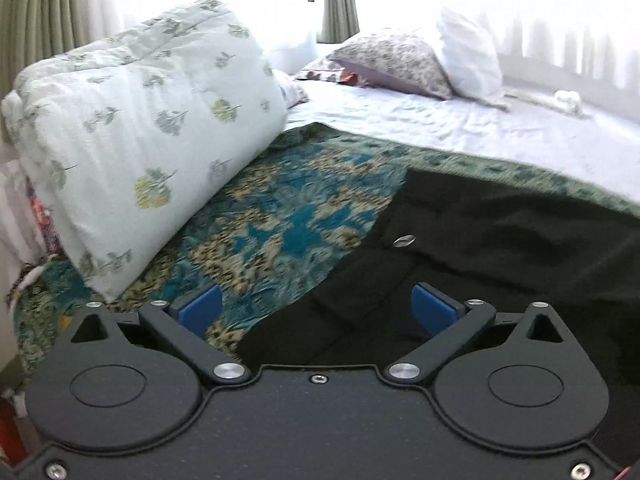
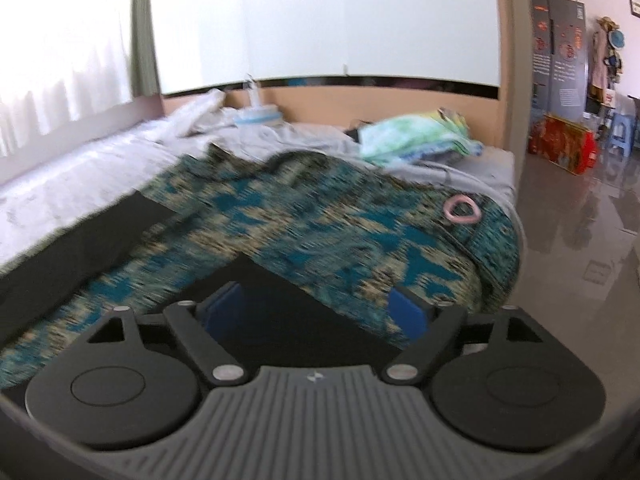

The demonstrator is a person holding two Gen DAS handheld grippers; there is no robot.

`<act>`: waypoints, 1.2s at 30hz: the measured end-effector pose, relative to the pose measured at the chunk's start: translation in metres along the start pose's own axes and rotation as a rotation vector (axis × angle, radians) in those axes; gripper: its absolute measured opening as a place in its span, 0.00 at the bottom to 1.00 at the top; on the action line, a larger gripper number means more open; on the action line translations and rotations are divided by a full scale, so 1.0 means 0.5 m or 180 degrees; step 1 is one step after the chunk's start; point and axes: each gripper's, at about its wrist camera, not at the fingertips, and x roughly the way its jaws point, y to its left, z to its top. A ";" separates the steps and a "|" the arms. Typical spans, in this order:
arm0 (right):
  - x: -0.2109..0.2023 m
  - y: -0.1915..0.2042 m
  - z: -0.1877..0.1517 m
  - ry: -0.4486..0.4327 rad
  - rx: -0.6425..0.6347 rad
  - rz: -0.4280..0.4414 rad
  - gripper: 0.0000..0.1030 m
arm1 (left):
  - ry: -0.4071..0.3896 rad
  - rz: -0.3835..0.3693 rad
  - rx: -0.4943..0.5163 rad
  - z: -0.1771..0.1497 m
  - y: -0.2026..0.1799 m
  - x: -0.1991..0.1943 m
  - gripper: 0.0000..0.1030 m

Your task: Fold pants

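Black pants lie spread on a teal and gold patterned blanket on the bed. A silver waist button shows in the left wrist view. My left gripper is open and empty, just above the waist end of the pants. In the right wrist view two black legs run apart: one at the left, one under my right gripper. The right gripper is open and empty, its blue pads straddling that leg's end. The blanket shows between the legs.
A folded white quilt with leaf print lies at the left of the bed. Pillows lie at the far end. A pink ring and a green cloth pile lie near the bed's right edge. The floor is at the right.
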 end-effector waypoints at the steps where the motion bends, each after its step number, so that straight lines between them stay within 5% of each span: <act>1: -0.007 0.013 0.009 -0.0004 0.0002 0.0064 0.90 | 0.0012 -0.0051 -0.0033 0.009 -0.001 -0.002 1.00; 7: -0.040 0.102 0.055 -0.0049 0.0042 0.0459 1.00 | 0.0235 -0.0287 -0.0215 0.077 -0.013 0.009 1.00; 19: -0.040 0.332 0.100 -0.0127 0.0220 0.1211 1.00 | 0.0518 -0.0552 -0.0400 0.180 -0.085 0.091 1.00; 28: 0.063 0.540 0.089 0.0221 0.0202 0.1227 1.00 | 0.0866 -0.0726 -0.0710 0.245 -0.158 0.217 1.00; 36: 0.165 0.707 0.042 0.0367 -0.0084 0.1036 1.00 | 0.1113 -0.0401 -0.1230 0.238 -0.227 0.353 1.00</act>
